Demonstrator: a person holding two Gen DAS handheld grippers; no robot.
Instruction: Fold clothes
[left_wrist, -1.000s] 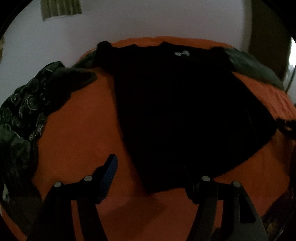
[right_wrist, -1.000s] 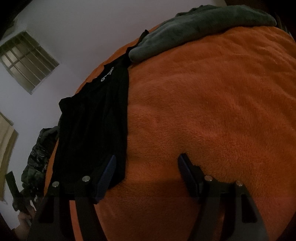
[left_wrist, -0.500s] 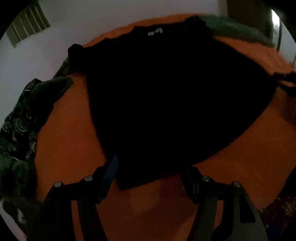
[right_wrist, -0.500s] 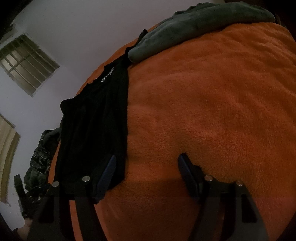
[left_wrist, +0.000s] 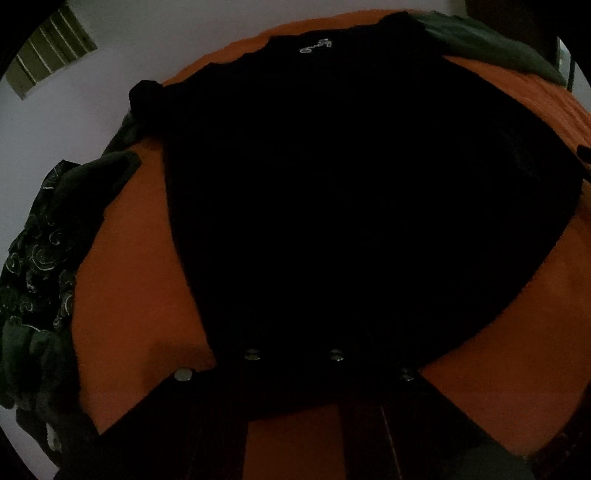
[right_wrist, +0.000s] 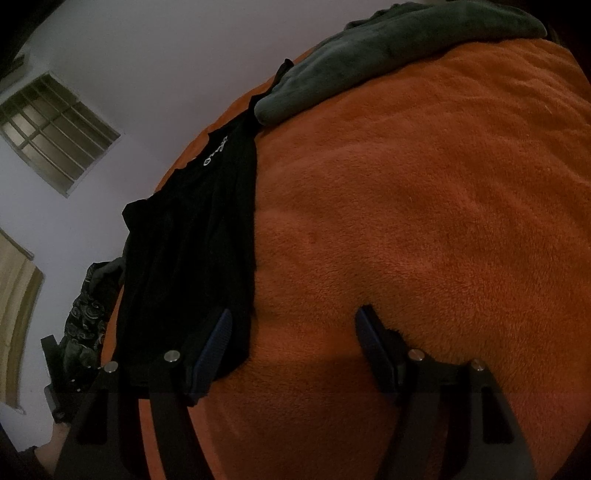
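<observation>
One black T-shirt (left_wrist: 351, 192) lies spread flat on an orange fleece blanket (right_wrist: 424, 221), its hem nearest the left gripper (left_wrist: 295, 354) and its neckline at the far end. Small white script (left_wrist: 316, 46) sits just inside the collar; it is too small to read. In the left wrist view the left gripper's fingers have closed inward over the shirt's near hem, with dark fabric hiding the tips, so whether they actually clamp the cloth cannot be told. The right gripper (right_wrist: 291, 350) stands wide apart, two blue-padded fingers (right_wrist: 214, 347) low over the blanket; its left finger overlaps the shirt's near corner, and the other rests over bare orange fleece. One grey-green garment (right_wrist: 388, 55) lies beyond the right gripper at the blanket's far edge. One dark patterned pile (left_wrist: 40, 258) sits to the left gripper's left. One barred window (right_wrist: 55, 129) shows on the pale wall.
</observation>
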